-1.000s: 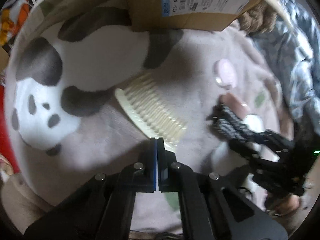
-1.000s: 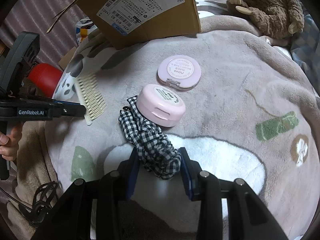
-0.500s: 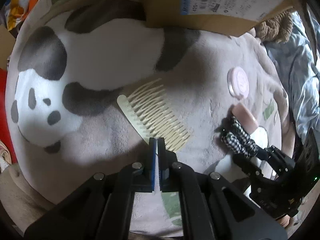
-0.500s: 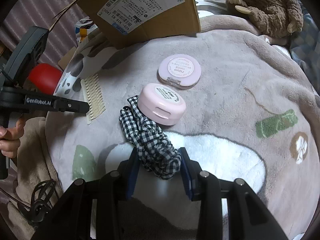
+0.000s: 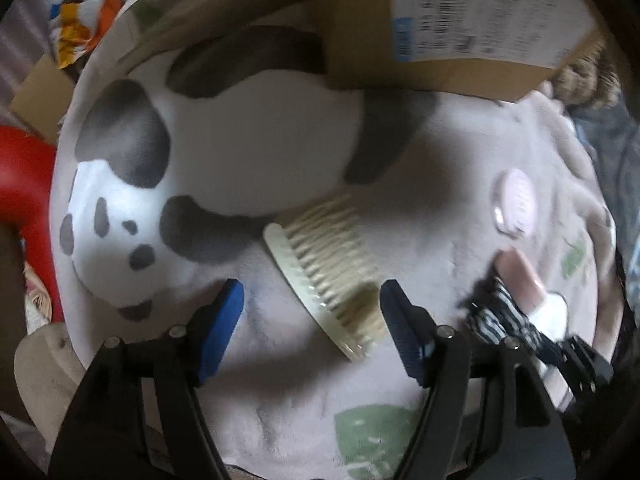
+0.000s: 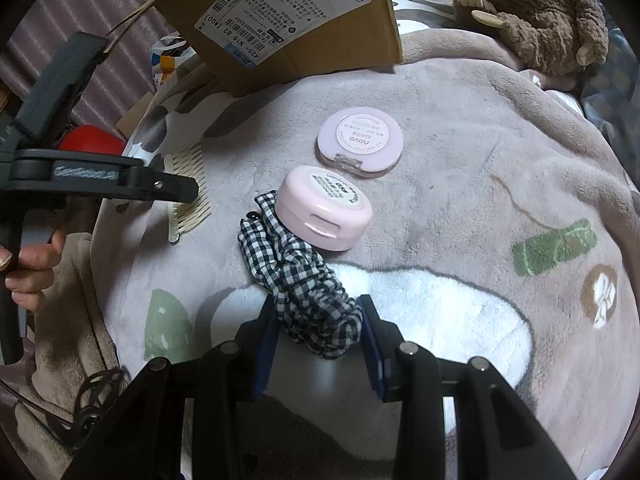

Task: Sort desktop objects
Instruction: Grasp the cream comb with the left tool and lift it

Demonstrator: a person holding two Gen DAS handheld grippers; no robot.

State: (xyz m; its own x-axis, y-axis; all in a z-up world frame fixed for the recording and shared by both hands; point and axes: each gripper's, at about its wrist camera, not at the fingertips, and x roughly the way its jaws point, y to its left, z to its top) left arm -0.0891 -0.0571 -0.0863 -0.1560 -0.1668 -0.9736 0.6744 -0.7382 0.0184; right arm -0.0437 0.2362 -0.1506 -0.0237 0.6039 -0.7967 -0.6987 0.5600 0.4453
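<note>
Our left gripper (image 5: 311, 300) has just been opening, and its fingers (image 5: 228, 312) now stand spread on either side of the comb (image 5: 320, 264), with the comb's near end in the gap and nothing pressing on it yet. The comb lies flat on the blanket (image 5: 432, 220), its spine running from about 10 o'clock to 4 o'clock in the left view and its teeth pointing toward 1 o'clock, just below the panda print. We judge it light, thin and stiff, likely smooth plastic, so it may slide or tip; the solid spine looks the safest hold, since the teeth could flex or snap, and the soft blanket should let the fingers sink in beside it. Our right gripper (image 6: 318, 326) has its fingers clenched on the scrunchie (image 6: 300, 280), which sits at 6 o'clock in the right view; it is soft, light and squashy, so it should bunch rather than slip. Its far end touches the domed pink case (image 6: 326, 208), which may get nudged as the scrunchie lifts. The flat compact (image 6: 360, 144) lies just beyond, toward 12 o'clock, before the box (image 6: 300, 20).
</note>
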